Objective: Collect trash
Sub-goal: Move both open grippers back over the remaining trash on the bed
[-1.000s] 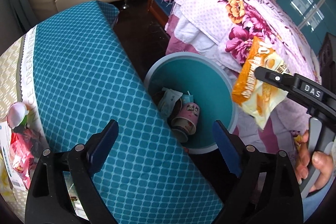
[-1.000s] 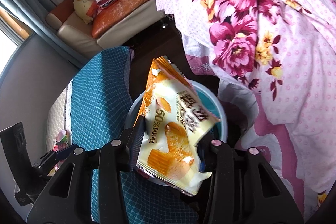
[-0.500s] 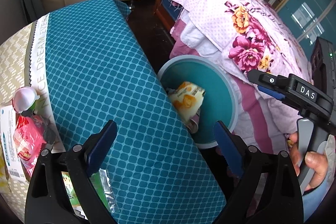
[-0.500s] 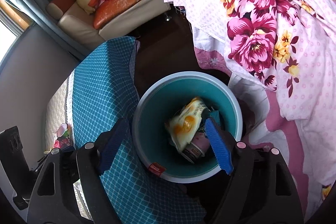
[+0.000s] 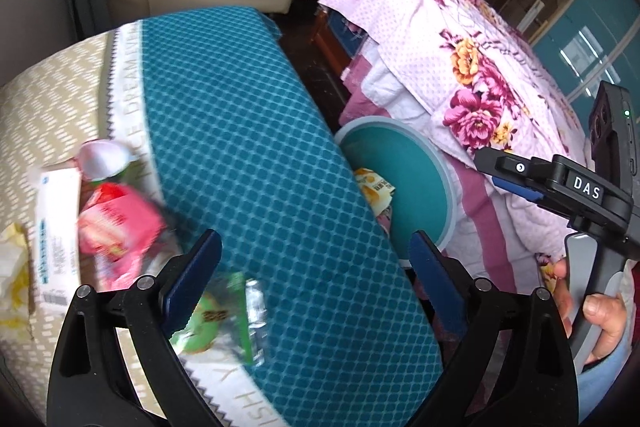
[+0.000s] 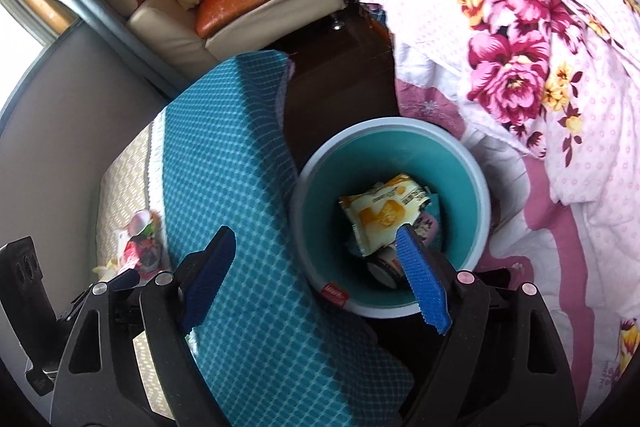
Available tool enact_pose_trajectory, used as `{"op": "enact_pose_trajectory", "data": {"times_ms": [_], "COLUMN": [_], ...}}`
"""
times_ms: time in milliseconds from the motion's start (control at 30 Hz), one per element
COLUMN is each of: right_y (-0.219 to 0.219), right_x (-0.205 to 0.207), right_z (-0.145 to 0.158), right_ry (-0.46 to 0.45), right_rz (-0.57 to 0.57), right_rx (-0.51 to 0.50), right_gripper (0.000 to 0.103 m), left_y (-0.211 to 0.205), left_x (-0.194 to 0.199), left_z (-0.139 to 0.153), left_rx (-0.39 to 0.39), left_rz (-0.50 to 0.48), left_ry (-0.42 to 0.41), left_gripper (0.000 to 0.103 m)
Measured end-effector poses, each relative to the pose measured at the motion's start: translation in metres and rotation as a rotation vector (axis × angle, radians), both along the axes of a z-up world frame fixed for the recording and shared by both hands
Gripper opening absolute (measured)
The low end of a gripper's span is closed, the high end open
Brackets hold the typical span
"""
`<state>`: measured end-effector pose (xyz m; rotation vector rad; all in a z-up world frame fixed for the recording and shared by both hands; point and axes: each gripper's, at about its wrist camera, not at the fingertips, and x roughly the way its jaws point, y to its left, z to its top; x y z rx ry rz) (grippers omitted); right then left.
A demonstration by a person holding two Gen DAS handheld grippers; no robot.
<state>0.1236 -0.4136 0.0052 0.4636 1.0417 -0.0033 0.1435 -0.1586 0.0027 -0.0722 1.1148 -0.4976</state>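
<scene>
Right wrist view: the right claw (image 6: 316,279) has just opened wide and holds nothing; the wrapper (image 6: 380,213) it carried a second ago now lies in the bin (image 6: 478,187) ahead. One item binned. Left claw (image 5: 316,281) gapes empty above the bench (image 5: 248,147); blurred trash (image 5: 116,227) lies beside it, labels unreadable.
</scene>
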Motion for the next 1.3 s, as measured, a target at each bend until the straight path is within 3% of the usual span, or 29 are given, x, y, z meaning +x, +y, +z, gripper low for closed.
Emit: {"op": "enact_pose_trajectory", "data": {"times_ms": [367,833,1033,1300], "right_y": [0.067,0.168,0.203,0.228], "right_x": [-0.003,0.016,0.030,0.044], "right_z": [0.015,0.023,0.014,-0.004], "right_ry": [0.015,0.043,0.069,0.109], "right_rz": [0.120,0.301,0.369,0.417], "right_rx": [-0.052,-0.092,-0.122,-0.100], "right_gripper": [0.082,0.082,0.082,0.082], "left_y": [0.079,0.211,0.239,0.236], "left_x": [-0.015,-0.028,-0.027,-0.020], "left_z": [0.006,-0.010,-0.024,-0.035], "left_rx": [-0.006,0.026,0.000,0.000], "left_rz": [0.097,0.282,0.331,0.306], "left_ry": [-0.018,0.004,0.041,0.055], "left_gripper": [0.095,0.096,0.096,0.096]}}
